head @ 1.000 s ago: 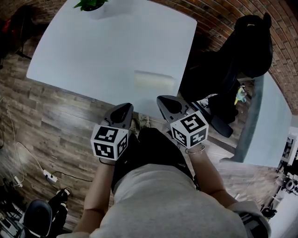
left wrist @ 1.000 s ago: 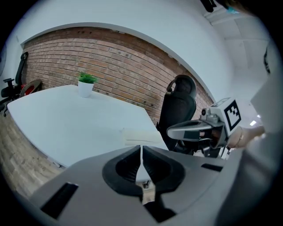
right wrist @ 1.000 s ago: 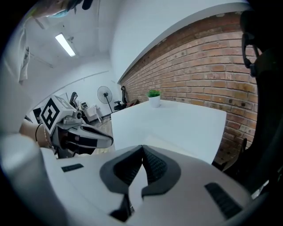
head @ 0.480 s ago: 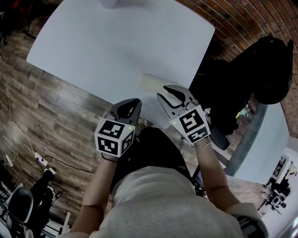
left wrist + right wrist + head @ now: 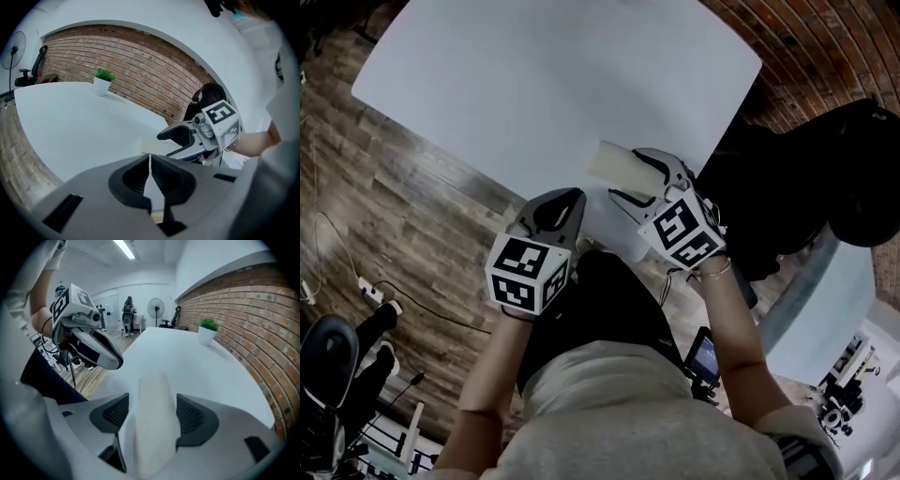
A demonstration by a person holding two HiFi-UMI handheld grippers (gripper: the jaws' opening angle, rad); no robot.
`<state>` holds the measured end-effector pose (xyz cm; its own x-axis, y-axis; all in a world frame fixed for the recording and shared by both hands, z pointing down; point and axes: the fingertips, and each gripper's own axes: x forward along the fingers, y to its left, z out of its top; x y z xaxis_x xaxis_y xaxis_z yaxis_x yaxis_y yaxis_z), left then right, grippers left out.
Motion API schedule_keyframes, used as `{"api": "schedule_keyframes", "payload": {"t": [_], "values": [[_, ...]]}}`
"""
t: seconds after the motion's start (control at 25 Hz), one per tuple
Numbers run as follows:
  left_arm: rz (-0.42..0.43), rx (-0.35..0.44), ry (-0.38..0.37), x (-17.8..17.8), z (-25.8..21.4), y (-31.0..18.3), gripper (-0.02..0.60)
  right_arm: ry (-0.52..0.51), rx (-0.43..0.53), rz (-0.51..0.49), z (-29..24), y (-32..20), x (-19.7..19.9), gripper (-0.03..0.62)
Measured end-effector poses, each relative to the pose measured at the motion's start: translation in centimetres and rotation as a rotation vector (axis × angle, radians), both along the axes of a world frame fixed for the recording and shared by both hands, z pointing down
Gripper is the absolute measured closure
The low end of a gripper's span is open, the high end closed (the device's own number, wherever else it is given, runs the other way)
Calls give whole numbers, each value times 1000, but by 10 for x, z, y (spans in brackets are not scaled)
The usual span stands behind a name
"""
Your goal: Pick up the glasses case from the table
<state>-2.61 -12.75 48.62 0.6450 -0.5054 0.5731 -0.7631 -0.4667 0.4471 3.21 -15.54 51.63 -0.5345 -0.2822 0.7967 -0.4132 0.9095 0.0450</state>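
The glasses case (image 5: 617,163), pale cream and oblong, lies on the white table (image 5: 534,84) close to its near edge. My right gripper (image 5: 630,176) is open and its jaws have just been opening. They straddle the case (image 5: 152,383), one pad on each side with a slim gap, not pressing. In the right gripper view the case runs lengthwise between the right gripper's (image 5: 153,414) jaws. My left gripper (image 5: 570,199) is shut and empty, at the table's edge just left of the case. In the left gripper view my left gripper (image 5: 150,173) points past the case (image 5: 143,144) and the right gripper (image 5: 164,144).
A small potted plant (image 5: 102,80) stands at the table's far end by the brick wall. A black chair with dark things on it (image 5: 825,178) stands right of the table. Cables lie on the wood floor (image 5: 356,281). A second pale table (image 5: 825,300) is at lower right.
The right gripper went forward and down over the table edge, rolled, and opened around the case. The left gripper drifted slightly forward and stayed shut.
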Motion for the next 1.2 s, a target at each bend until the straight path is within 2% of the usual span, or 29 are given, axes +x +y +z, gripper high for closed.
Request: {"api": "schedule_keyframes", "payload": {"t": [0.36, 0.64, 0.92, 1.2], "values": [[8, -23, -9, -4, 11, -5, 565, 67, -38, -80, 21, -7, -3, 276], [-7, -46, -11, -10, 14, -12, 565, 46, -111, -103, 25, -8, -6, 290], [47, -97, 43, 5, 21, -10, 565, 18, -86, -80, 26, -9, -5, 296], [44, -106, 79, 12, 15, -15, 550, -38, -63, -48, 13, -11, -2, 296]]}}
